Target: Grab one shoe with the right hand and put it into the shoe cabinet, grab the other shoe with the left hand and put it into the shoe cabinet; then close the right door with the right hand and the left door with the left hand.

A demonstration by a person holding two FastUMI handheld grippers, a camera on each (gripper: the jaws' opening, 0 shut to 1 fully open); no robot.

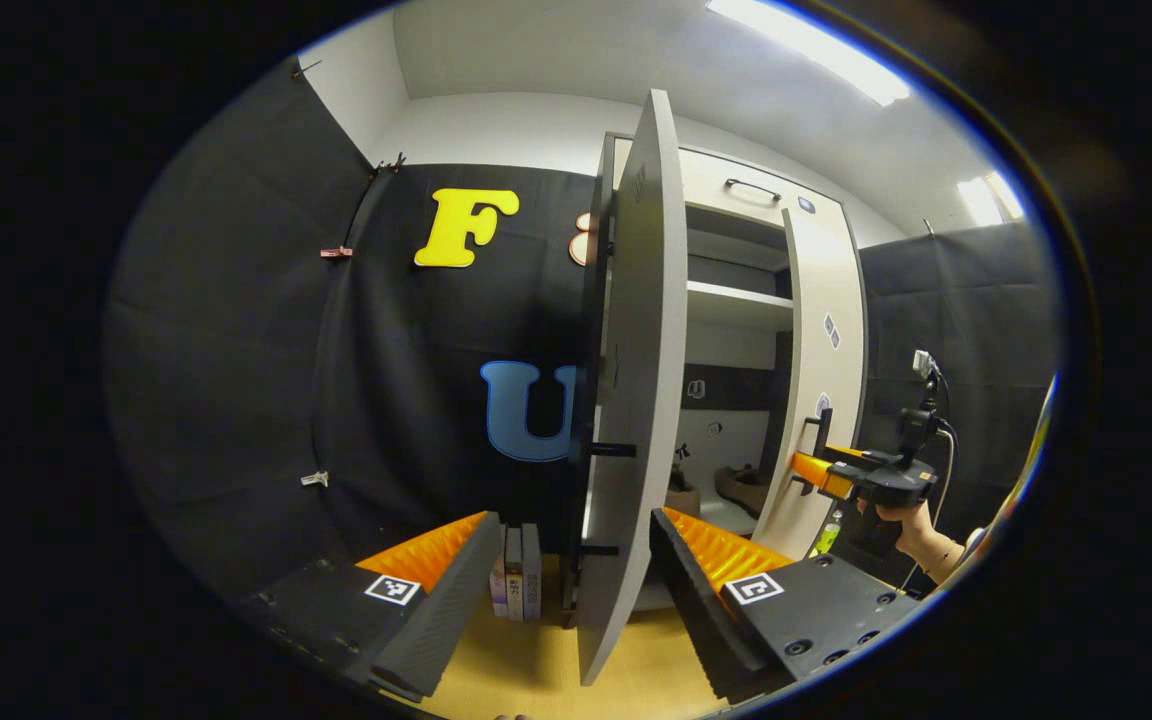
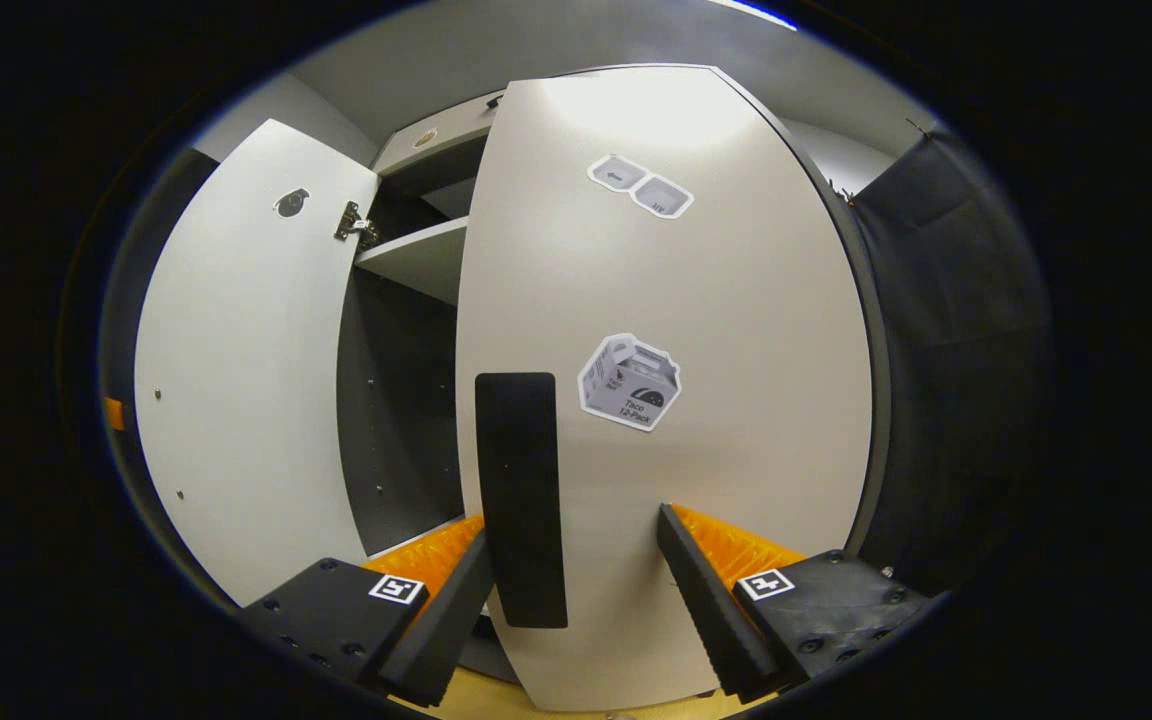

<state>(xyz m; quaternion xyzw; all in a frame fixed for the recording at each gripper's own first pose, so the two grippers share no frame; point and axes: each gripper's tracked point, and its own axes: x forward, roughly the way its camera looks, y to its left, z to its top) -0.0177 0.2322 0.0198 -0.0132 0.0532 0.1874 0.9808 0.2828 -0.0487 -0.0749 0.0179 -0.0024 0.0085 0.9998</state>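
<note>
In the left gripper view the cabinet's left door [image 1: 636,380] stands edge-on, swung outward, and its black handle [image 1: 608,450] juts to the left. My left gripper [image 1: 574,522] is open, one finger on each side of that door's lower edge. Two brown shoes [image 1: 736,485] lie on the cabinet floor inside. Farther right, a hand [image 1: 914,528] holds my right gripper [image 1: 816,472] against the right door [image 1: 821,400]. In the right gripper view the right door [image 2: 716,400] fills the front; its black handle [image 2: 521,500] sits between the fingers of my open right gripper [image 2: 576,530], close to the left finger [image 2: 446,610].
A few books [image 1: 516,570] stand on the wooden floor by the cabinet's left side. A green bottle [image 1: 829,535] stands below the right door. An inner shelf [image 2: 416,255] and the left door [image 2: 246,380] show past the right door.
</note>
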